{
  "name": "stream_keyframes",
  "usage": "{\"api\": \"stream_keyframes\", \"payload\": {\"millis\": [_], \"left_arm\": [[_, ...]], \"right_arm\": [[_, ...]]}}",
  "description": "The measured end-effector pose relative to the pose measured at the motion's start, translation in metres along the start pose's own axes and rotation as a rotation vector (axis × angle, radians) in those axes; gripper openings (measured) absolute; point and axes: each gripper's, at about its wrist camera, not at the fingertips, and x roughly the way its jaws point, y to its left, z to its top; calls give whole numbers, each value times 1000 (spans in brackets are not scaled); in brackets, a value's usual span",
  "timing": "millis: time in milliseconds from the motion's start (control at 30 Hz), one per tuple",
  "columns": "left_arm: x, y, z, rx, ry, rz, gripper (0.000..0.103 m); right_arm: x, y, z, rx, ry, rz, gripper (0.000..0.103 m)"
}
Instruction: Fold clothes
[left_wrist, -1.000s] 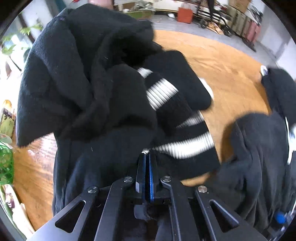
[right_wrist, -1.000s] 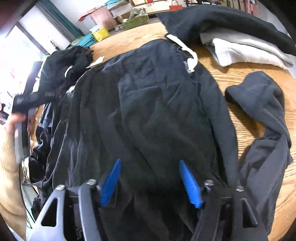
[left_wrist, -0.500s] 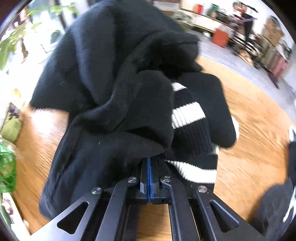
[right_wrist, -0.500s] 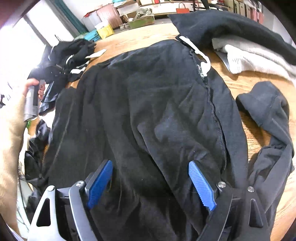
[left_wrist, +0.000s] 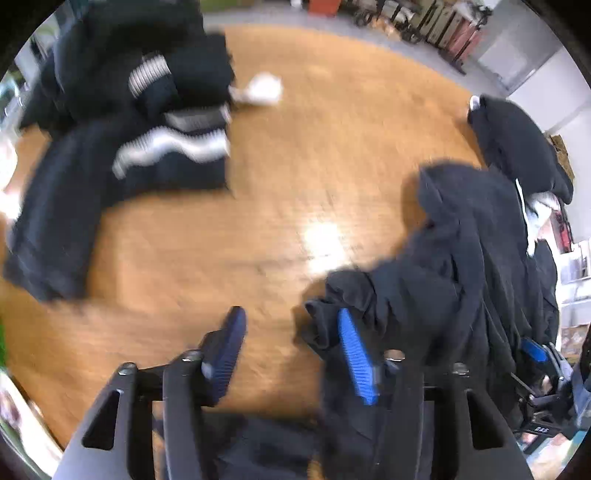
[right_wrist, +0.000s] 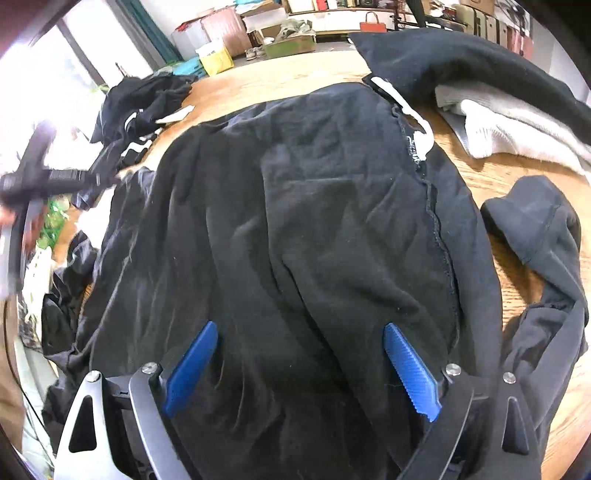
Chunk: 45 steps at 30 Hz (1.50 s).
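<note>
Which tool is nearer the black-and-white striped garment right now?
Left. The left tool, open over bare table, has the striped garment ahead of it to its left. The right tool, open over the spread black jacket, sees that garment far across the table.

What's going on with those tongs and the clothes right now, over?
Left tongs just opened, nothing between them; striped black garment lies apart on the table. Right tongs wide open over the spread black jacket. Nothing blocking.
</note>
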Motion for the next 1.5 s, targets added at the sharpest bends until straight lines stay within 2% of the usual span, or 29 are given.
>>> {"api": "stream_keyframes", "payload": {"millis": [67, 133, 167, 200, 233, 267, 333, 467, 500, 533, 600, 667, 733, 800, 900, 1033, 1233, 1267, 1300, 1333, 1367, 1400, 1433, 1500], "left_arm": [[3, 2, -1, -33, -3, -9, 56], [-1, -7, -16, -27, -30, 6, 55], [-3, -10, -19, -15, -48, -4, 45], [-5, -13, -22, -4, -65, -7, 26], [-7, -18, -26, 4, -80, -6, 18], [-9, -20, -29, 16, -94, 12, 12], [-13, -15, -26, 9, -120, 51, 10], [-32, 26, -37, -83, -191, 283, 4], [-35, 34, -41, -109, -188, 278, 4], [-41, 41, -47, -118, -188, 244, 4], [-53, 50, -57, -112, -191, 168, 4], [-62, 49, -61, -84, -186, 85, 6], [-57, 37, -56, -89, -172, 42, 20], [-49, 23, -48, -100, -156, 7, 66], [-42, 19, -44, -122, -136, -32, 68], [-50, 26, -45, -159, -136, -59, 68], [-27, 5, -31, -114, -130, -51, 68], [-25, 3, -31, -106, -141, -35, 56], [-23, 1, -32, -97, -152, -19, 34], [-22, 0, -33, -91, -162, -4, 25], [-24, 1, -34, -94, -178, -1, 14], [-28, 3, -35, -101, -196, -4, 14], [-31, 5, -35, -108, -214, -7, 12], [-43, 10, -35, -122, -259, -8, 9]], "right_arm": [[-5, -4, -5, 17, 5, 21, 92], [-7, -4, -8, 25, 9, 37, 90], [-7, -2, -8, 28, 9, 43, 90], [-7, -2, -10, 31, 9, 44, 88], [-7, -1, -10, 34, 9, 46, 87], [-7, 0, -10, 37, 9, 48, 87], [-5, 5, -11, 32, 21, 57, 86], [-4, 15, -16, 7, 57, 80, 84], [-5, 18, -20, -15, 73, 90, 81], [-8, 20, -23, -30, 87, 105, 72], [-15, 15, -22, -35, 94, 130, 62], [-29, 2, -5, -20, 45, 118, 61], [-45, -14, 19, 0, -23, 74, 64], [-45, -25, 47, 8, -48, 46, 67], [-42, -41, 91, 18, -74, 8, 66], [-9, -47, 138, -13, -38, -27, 69], [46, -47, 166, -24, 24, -77, 70], [51, -48, 167, -14, 24, -64, 71], [55, -48, 168, -3, 25, -56, 71], [59, -48, 168, 7, 26, -50, 67], [60, -48, 168, 8, 13, -58, 58], [58, -46, 167, 8, 4, -62, 22], [57, -44, 166, 10, -1, -61, 12], [51, -39, 165, 6, -21, -52, 10]]}}
